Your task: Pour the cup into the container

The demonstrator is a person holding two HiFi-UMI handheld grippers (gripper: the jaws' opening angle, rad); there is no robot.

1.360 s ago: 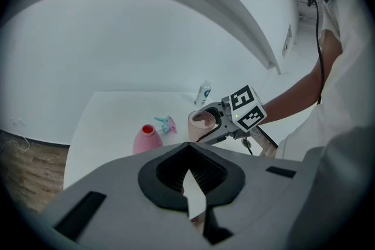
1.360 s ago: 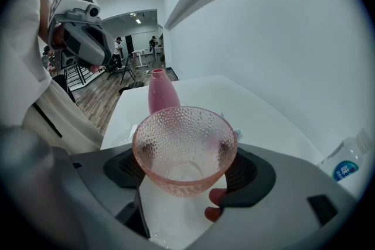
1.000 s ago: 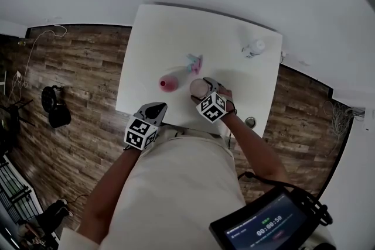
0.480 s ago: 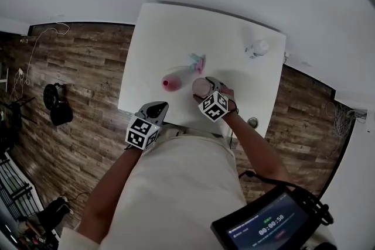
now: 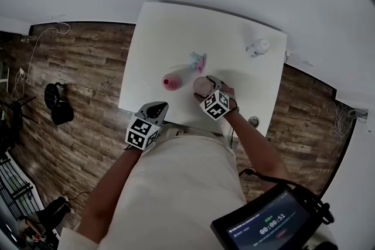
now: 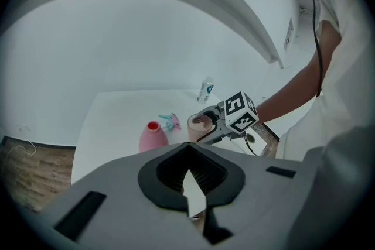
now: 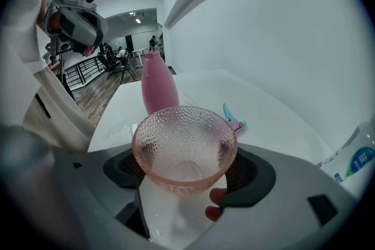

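Observation:
A pink, dimpled glass cup [image 7: 184, 149] stands upright between the jaws of my right gripper [image 7: 184, 171], which is shut on it. In the head view the cup [image 5: 201, 86] is at the near middle of the white table [image 5: 170, 32], with the right gripper [image 5: 210, 91] behind it. The pink bottle-shaped container [image 5: 170, 82], red-mouthed and upright, stands just left of the cup, a little apart; it also shows as the pink container [image 7: 159, 88]. My left gripper [image 5: 153, 109] hovers at the table's near edge, its jaws together with nothing in them [image 6: 188, 152].
A teal and pink clip [image 5: 197, 61] lies beyond the cup and container. A clear plastic bottle [image 5: 256, 47] lies at the far right corner. Wooden floor surrounds the table. A screen with a timer [image 5: 266, 225] hangs at lower right.

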